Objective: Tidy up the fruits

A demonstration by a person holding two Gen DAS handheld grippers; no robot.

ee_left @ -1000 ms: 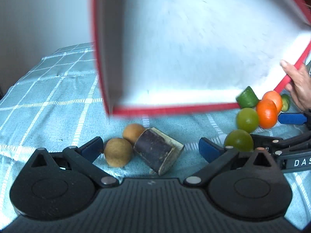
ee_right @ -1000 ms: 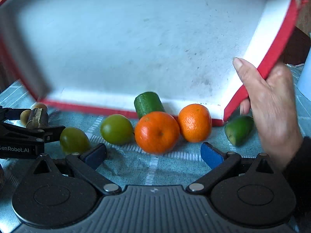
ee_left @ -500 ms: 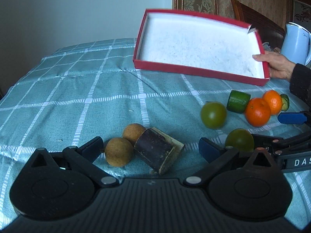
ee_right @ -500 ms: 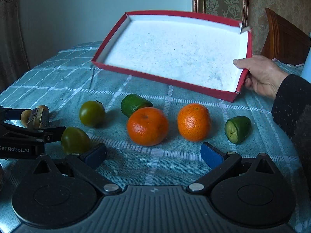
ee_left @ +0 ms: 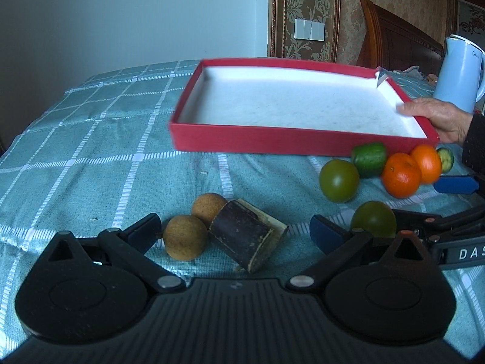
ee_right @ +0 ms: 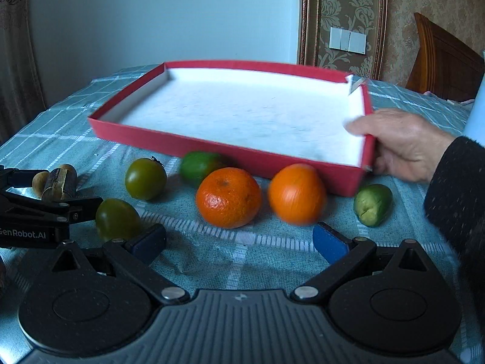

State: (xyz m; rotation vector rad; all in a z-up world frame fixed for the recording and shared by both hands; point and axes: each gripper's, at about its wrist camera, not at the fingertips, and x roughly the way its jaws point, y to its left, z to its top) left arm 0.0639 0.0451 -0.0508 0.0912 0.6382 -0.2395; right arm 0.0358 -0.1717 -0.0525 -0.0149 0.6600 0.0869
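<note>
- My left tool point(ee_left: 235, 230) is spread wide and holds nothing; two brown round fruits point(ee_left: 185, 241) and a dark stub of cane point(ee_left: 247, 239) lie on the cloth between its fingers.
- My right tool point(ee_right: 239, 241) is also wide open and empty, with bare cloth between its blue pads.
- Ahead of it lie two oranges point(ee_right: 229, 197), two green tomatoes point(ee_right: 145, 179) and two green cut pieces point(ee_right: 372, 204), all loose on the bench point(ee_left: 91, 139).
- The far orange sits just beside the red tray point(ee_right: 212, 147), and one green piece lies close under the tray's near wall.
- A bare hand point(ee_right: 403, 145) grips the tray's right corner; the white tray floor is open.
- The bench's left side is free cloth out to its edge.
- A pale blue kettle point(ee_left: 459, 75) stands far right.
- Lettering reads "GenRobot.AI" on the left tool and "DAS" on the right.
</note>
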